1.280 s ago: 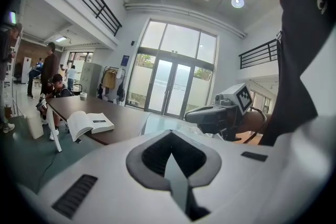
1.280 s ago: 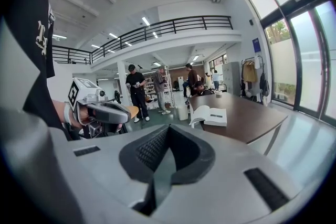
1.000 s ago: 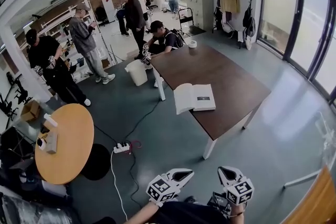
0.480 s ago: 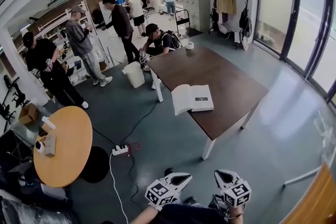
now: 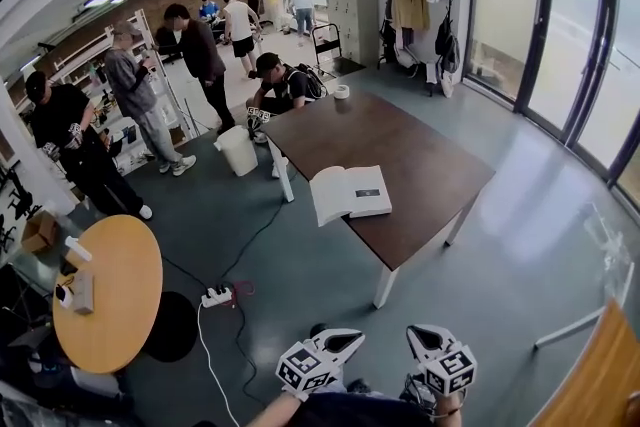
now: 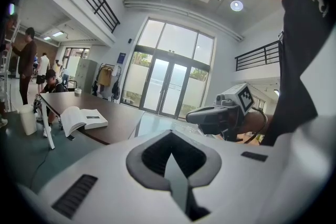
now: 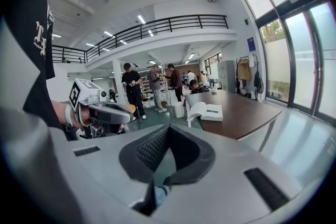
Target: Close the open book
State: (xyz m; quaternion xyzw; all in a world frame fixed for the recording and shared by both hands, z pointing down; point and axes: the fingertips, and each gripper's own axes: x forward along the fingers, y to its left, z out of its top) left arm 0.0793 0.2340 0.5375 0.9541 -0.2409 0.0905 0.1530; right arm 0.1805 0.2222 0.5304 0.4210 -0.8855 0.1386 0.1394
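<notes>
The open book lies pages-up near the near-left edge of the brown table; it also shows in the left gripper view and the right gripper view. Both grippers hang low near my body, well short of the table. My left gripper has its jaws together and holds nothing. My right gripper is likewise shut and empty. Each gripper shows in the other's view: the right gripper, the left gripper.
A tape roll sits at the table's far end, where a person crouches. A white bucket stands left of the table. A power strip and cable lie on the floor. A round orange table is at left. Glass doors line the right.
The head view has swung a little, so the table and book sit further left and lower in frame. People at the back have walked about. Both grippers keep their low position.
</notes>
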